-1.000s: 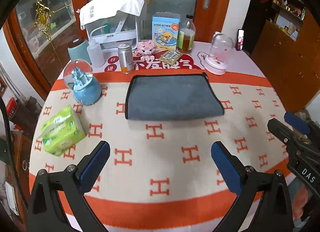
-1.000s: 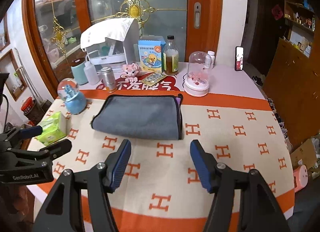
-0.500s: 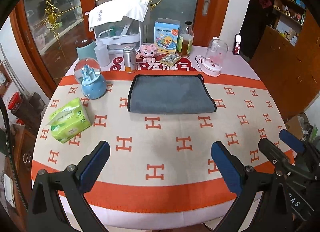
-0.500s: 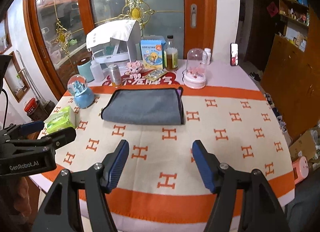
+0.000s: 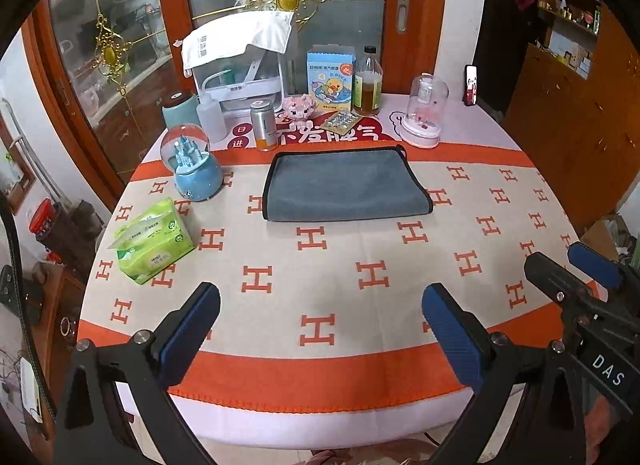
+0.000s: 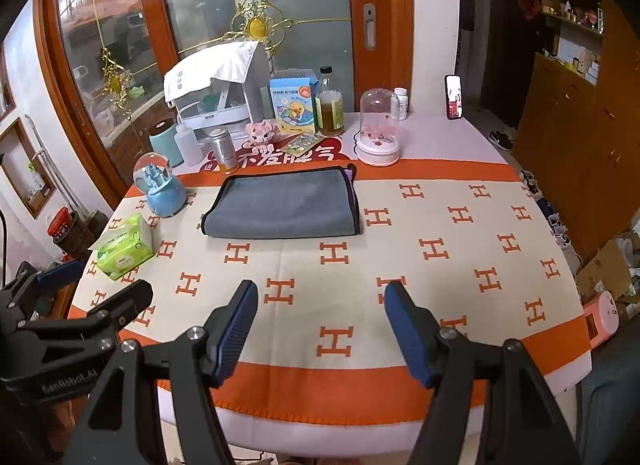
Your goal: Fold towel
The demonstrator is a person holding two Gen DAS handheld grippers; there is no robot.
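Observation:
A grey towel (image 5: 346,185) with a dark border lies folded flat toward the far middle of the round table; it also shows in the right wrist view (image 6: 282,204). My left gripper (image 5: 320,305) is open and empty, held over the table's near edge, well short of the towel. My right gripper (image 6: 320,303) is open and empty too, over the near edge. Each gripper shows in the other's view: the right one at the right border (image 5: 576,277), the left one at the lower left (image 6: 96,289).
The table wears a cream and orange cloth (image 5: 320,265) with H marks. A green tissue pack (image 5: 154,239) and a blue snow globe (image 5: 196,169) stand left of the towel. Bottles, a can (image 5: 264,125), a box (image 5: 330,77) and a glass dome (image 5: 426,111) line the far edge.
Both grippers have drawn back from the towel toward the table's near edge, so the whole table now shows. Both stayed open. The towel has not moved.

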